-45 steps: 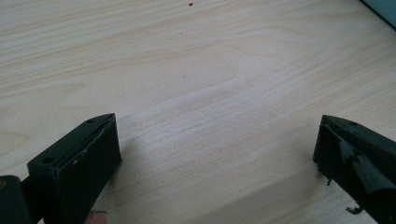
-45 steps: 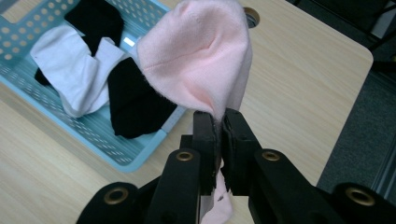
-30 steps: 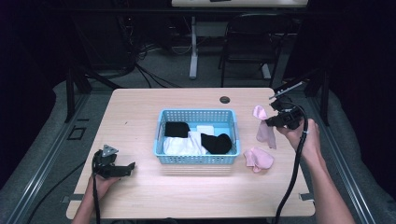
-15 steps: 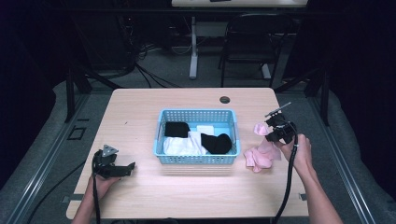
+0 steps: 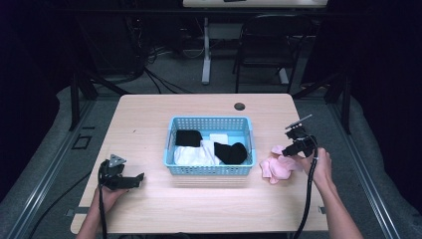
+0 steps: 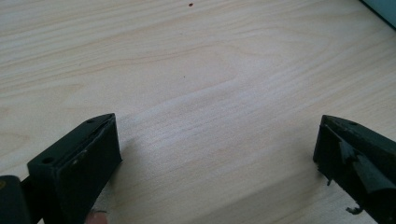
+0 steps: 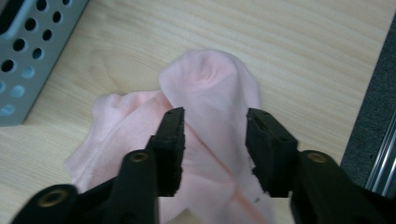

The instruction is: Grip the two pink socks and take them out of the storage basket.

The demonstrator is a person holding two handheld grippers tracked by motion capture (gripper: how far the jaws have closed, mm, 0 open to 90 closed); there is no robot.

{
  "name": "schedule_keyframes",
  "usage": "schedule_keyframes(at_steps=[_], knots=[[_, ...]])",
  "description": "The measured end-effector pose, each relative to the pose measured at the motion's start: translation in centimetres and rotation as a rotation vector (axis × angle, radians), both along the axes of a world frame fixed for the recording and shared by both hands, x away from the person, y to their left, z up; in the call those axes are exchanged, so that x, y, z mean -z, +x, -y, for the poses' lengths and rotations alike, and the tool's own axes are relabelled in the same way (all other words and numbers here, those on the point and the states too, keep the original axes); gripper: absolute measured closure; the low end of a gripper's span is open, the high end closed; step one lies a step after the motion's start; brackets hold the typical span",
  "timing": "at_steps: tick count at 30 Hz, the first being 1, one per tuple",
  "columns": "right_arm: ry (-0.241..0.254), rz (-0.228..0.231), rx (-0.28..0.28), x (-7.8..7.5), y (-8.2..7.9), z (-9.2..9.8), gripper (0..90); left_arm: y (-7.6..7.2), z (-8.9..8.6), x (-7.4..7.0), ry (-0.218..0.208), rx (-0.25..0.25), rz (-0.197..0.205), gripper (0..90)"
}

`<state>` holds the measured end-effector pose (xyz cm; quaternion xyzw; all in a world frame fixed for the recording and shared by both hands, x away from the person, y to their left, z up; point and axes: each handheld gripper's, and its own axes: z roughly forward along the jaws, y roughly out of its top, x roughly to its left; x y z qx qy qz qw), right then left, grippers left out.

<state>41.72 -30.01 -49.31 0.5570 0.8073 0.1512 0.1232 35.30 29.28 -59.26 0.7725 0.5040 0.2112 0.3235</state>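
Two pale pink socks (image 5: pixel 278 167) lie in a heap on the wooden table, right of a light blue basket (image 5: pixel 209 121). My right gripper (image 5: pixel 291 149) hovers low over the heap. In the right gripper view the upper pink sock (image 7: pixel 210 88) lies under and between the jaws, which have just been opening; the pads stand apart from the cloth. My left gripper (image 5: pixel 137 179) rests at the front left of the table. In the left gripper view it (image 6: pixel 217 135) stands open wide over bare wood.
The basket holds a black sock (image 5: pixel 231 152), a white cloth (image 5: pixel 191 155) and another black piece (image 5: pixel 188 137). A round cable hole (image 5: pixel 239 106) sits near the table's far edge. The table's right edge (image 7: pixel 373 116) runs close to the pink heap.
My right gripper came down from above the table with a pink sock hanging from it, laid it on the other pink sock and opened its jaws. The left gripper kept still.
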Motion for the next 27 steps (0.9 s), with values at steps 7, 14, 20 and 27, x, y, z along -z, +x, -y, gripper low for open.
schedule_keyframes(at_steps=[7, 14, 20, 27], knots=[[0.089, 0.051, 0.001, -2.6, -1.3, 0.7, 31.3, 0.0, 0.0, 0.0, 0.0, 0.0, 0.0, 0.6], [0.121, 0.086, -0.075, -4.4, -4.2, 0.0, 11.9, 0.0, 0.0, 0.0, 0.0, 0.0, 0.0, 0.6], [0.123, 0.085, -0.124, -4.1, -7.3, -0.3, 1.7, 0.0, 0.0, 0.0, 0.0, 0.0, 0.0, 0.6], [0.112, 0.06, -0.137, -2.1, -10.3, 0.6, 0.6, 0.0, 0.0, 0.0, 0.0, 0.0, 0.0, 0.6]])
